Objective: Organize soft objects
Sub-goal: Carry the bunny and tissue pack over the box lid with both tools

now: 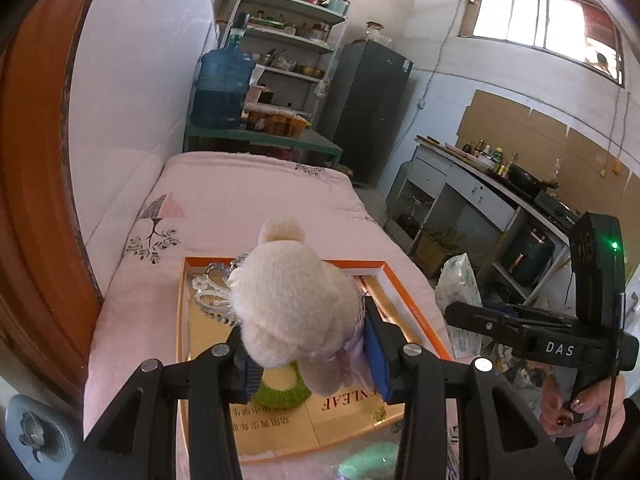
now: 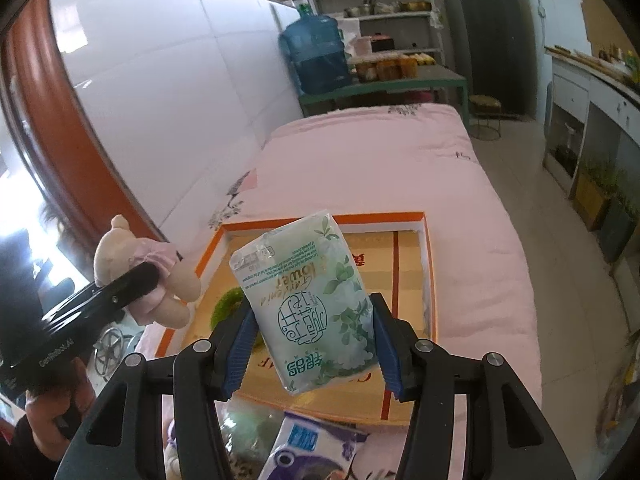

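While my left wrist view fills with the back of a cream plush bear (image 1: 296, 308), only the right wrist view shows its side, at nine o'clock: pink skirt and stubby legs dangling below the black finger. My left gripper (image 1: 312, 364) is clamped on the bear's body, blue ribbed pads pressing the fuzzy pile; its long axis runs toward twelve o'clock, head farthest from me. It hangs above the orange-rimmed box (image 1: 404, 300), whose floor is glossy gold card, with a clear scalloped plastic piece (image 1: 210, 292) and a green knitted thing (image 1: 280, 392) inside. My right gripper (image 2: 312, 344) squeezes a crinkly tissue pack (image 2: 308, 304), white-green with leaf print, tilted with its long axis toward eleven o'clock, over the same box on the pink quilt (image 2: 380, 168).
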Action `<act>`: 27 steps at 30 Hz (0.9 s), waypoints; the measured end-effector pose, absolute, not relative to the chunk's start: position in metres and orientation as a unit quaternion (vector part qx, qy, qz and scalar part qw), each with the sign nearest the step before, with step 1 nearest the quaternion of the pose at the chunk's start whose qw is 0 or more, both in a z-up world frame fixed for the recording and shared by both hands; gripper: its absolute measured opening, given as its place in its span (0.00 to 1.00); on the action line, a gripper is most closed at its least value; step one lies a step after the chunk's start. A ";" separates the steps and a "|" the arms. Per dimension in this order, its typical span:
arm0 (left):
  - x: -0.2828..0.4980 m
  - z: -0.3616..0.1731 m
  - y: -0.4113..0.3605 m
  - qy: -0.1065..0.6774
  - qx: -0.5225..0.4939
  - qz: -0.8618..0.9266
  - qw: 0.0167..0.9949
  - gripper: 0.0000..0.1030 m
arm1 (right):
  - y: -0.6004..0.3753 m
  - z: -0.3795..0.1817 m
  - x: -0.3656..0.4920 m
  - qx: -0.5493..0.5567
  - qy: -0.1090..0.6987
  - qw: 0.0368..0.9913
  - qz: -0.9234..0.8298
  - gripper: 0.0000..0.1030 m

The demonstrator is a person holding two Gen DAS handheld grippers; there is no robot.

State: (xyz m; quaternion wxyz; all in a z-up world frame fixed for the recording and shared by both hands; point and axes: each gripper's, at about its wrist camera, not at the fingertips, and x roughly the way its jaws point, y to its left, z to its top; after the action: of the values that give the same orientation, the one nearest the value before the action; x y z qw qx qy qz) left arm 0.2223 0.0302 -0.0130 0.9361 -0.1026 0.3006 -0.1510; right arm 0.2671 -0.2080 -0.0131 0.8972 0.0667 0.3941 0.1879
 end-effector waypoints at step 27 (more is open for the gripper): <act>0.271 -0.084 0.025 0.377 -0.121 -0.150 0.906 0.42 | -0.187 -0.081 0.306 0.049 0.466 0.866 0.172 0.54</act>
State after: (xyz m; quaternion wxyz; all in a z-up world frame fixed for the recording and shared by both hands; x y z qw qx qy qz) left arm 0.2707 0.0249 -0.0844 0.9059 -0.1210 0.3770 -0.1503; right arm 0.3062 -0.1867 -0.0808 0.8663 0.0494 0.4664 0.1722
